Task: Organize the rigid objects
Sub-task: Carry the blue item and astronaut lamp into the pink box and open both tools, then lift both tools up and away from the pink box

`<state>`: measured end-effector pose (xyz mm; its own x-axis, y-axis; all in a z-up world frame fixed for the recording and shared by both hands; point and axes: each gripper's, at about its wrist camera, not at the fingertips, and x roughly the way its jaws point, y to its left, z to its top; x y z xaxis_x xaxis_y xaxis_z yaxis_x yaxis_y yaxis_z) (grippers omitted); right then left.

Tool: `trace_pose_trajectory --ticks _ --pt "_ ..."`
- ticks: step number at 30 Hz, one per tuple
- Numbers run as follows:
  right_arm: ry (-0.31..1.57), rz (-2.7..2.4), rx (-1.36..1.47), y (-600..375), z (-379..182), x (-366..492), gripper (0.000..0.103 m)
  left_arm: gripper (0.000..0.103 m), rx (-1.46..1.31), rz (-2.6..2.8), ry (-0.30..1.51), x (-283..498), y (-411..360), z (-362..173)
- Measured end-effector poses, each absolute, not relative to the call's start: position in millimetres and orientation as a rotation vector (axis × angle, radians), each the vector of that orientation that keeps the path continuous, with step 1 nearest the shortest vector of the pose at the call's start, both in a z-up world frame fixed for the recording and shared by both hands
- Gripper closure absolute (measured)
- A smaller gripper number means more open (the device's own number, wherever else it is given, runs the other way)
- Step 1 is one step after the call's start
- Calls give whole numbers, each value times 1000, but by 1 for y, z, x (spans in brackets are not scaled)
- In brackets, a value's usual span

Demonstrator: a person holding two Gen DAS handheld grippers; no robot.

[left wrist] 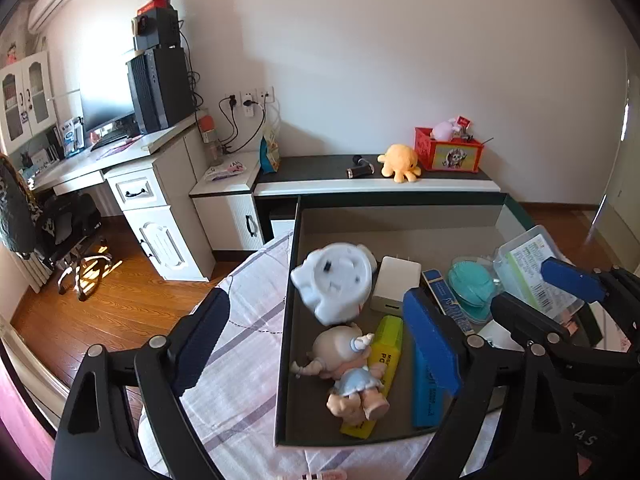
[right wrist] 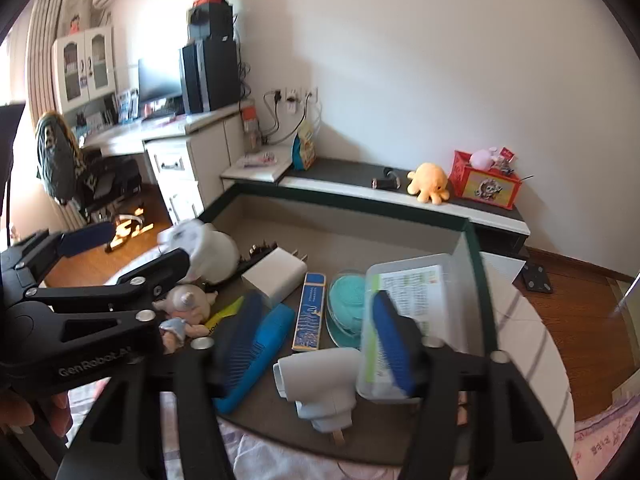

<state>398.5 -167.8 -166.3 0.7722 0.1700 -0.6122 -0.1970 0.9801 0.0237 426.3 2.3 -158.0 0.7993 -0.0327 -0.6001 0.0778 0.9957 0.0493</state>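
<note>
Left claw: the left claw (left wrist: 316, 344) hangs over the near left part of the tray with its blue pads spread wide and nothing between them; in the right wrist view it shows at the left edge (right wrist: 132, 252), also spread.
Right claw: the right claw (right wrist: 316, 340) is spread wide above the near half of the tray, gripping nothing; in the left wrist view its blue pad (left wrist: 572, 280) lies in front of the clear box.
Tray: a shallow dark-rimmed tray (left wrist: 286, 320) lies on a striped bedsheet (left wrist: 248, 344) and holds all the task's things.
Near row: a doll in a blue dress (left wrist: 352, 372) lies on a yellow highlighter (left wrist: 384, 352); beside them lies a blue comb (right wrist: 260, 356); a white gun-shaped gadget (right wrist: 320, 380) rests just right of the comb.
Middle row: a narrow blue-and-tan box (right wrist: 310, 312) lies between the comb and a teal round case (right wrist: 346, 300); a clear plastic box with a printed label (right wrist: 412, 292) leans at the tray's right side.
Far row: a white charger plug (right wrist: 276, 272) lies beside a white toy (left wrist: 336, 280), blurred in both views.
Beyond the tray: a low dark-topped surface (left wrist: 320, 166) along the wall carries a yellow plush octopus (left wrist: 400, 160) and a red crate (left wrist: 448, 152).
</note>
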Motion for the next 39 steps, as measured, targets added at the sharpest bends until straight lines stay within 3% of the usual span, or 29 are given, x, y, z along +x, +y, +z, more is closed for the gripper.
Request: trace_pose_trajectory --ticks 1,9,12,25,39 --pt "640 194 -30 -171 -159 389 18 3 64 -57 630 417 6 -152" --pt "491 186 -12 -173 -108 287 16 0 45 -70 440 302 14 -102" --pt "438 151 3 -175 -92 248 0 0 59 -44 392 259 13 -91" --pt "299 98 8 -170 -58 107 0 0 46 -10 276 120 18 -62" --pt "220 79 -12 -167 -32 51 0 0 50 5 198 71 14 -41"
